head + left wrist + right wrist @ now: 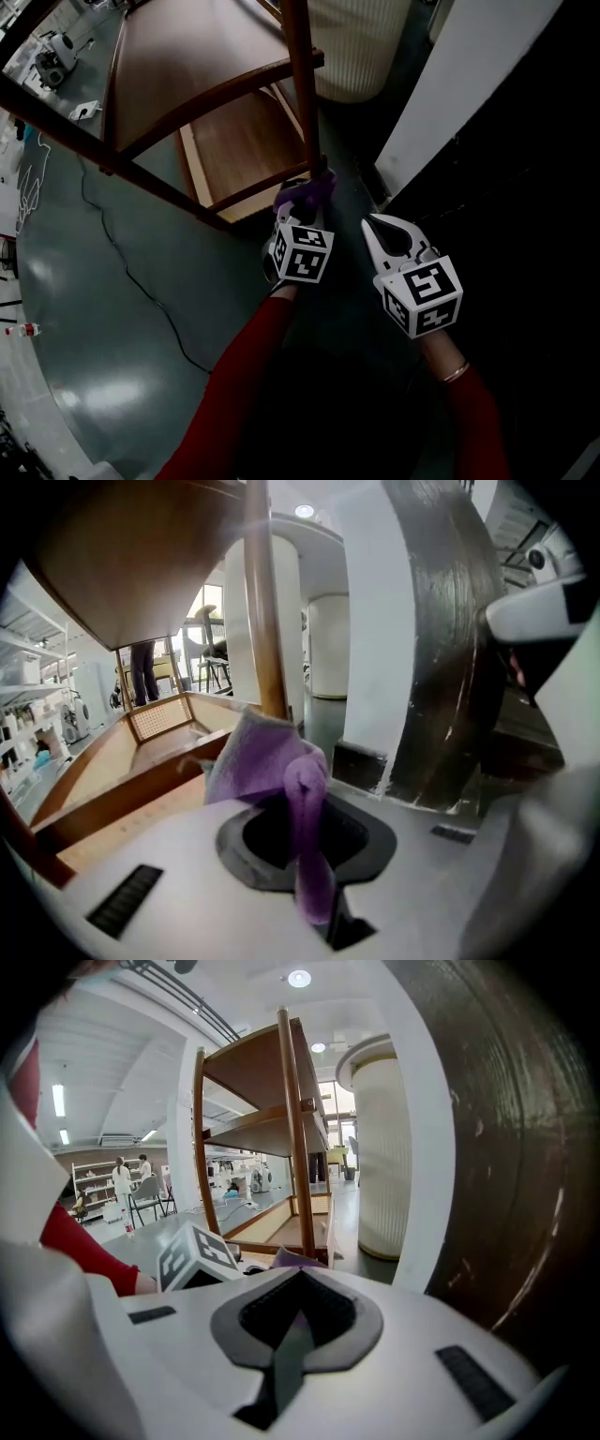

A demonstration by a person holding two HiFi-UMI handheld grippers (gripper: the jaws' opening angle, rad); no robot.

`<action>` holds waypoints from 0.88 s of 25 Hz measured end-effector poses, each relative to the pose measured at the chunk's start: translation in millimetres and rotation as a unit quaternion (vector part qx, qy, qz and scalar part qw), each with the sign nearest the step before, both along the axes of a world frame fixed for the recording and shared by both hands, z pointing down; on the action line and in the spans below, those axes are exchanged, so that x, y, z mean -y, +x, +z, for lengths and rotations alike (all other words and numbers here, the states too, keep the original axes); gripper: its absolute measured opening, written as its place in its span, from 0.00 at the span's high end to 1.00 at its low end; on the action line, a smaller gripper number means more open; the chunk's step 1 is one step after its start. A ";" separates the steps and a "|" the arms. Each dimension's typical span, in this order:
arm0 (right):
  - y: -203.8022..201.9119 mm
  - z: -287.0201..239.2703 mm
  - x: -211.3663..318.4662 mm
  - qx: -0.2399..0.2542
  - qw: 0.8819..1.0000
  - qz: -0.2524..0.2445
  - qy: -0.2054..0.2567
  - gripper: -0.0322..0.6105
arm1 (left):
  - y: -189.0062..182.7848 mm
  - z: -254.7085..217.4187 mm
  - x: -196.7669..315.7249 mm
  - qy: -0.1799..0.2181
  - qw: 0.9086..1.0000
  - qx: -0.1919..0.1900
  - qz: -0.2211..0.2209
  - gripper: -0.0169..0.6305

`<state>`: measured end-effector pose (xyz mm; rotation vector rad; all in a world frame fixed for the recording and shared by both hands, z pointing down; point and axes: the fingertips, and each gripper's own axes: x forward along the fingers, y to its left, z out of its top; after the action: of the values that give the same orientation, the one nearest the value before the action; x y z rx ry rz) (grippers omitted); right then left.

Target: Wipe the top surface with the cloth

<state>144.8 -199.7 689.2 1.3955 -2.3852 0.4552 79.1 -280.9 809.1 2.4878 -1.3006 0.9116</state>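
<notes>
Where the head view looks down, the left tongs (307,204) are clenched on a purple cloth (305,192), which bunches at their tips against the foot of a wooden post (300,84). That post belongs to a wooden shelf unit (187,56) that spreads out ahead of and to the left of both tongs. The right tongs (378,228) hover just to the right of the left pair, apart from it, with their jaws drawn together. Red sleeves (244,375) run back from both tongs, and a black cable (141,291) lies on the grey floor (94,375) to their left.

In the left gripper view, the cloth is pinched between the jaws, one fold trailing down the slit and the rest puffed up over the tips. The post rises straight beyond it, and the underside of a shelf board (141,555) shows above and to the left.

In the right gripper view, the jaws meet along a closed seam with nothing between them. Just past their tips sits a sliver of the cloth, with the left pair's marker cube (197,1255) to the left. The shelf unit stands tall beyond, and a ribbed white column (384,1166) stands to its right.
</notes>
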 end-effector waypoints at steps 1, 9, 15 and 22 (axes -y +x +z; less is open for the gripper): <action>-0.9 -2.5 -0.3 0.001 1.000 -0.002 0.000 0.94 | 0.9 -9.1 -6.3 0.005 1.000 -0.015 0.008 0.90; -23.7 -159.0 -1.5 0.041 0.999 -0.026 0.019 0.94 | -25.8 -215.7 -54.7 0.061 0.990 -0.124 0.029 0.90; -34.1 -327.2 -17.7 0.067 0.996 -0.034 0.040 0.94 | -46.6 -403.5 -86.8 0.096 0.981 -0.168 0.022 0.90; -27.9 -524.2 -48.2 0.116 0.992 -0.038 0.037 0.94 | -47.5 -636.5 -116.1 0.138 0.964 -0.227 -0.006 0.90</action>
<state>117.0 -151.5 165.0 1.3422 -2.6549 0.5404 31.6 -164.8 172.6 2.6643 -1.3455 0.1350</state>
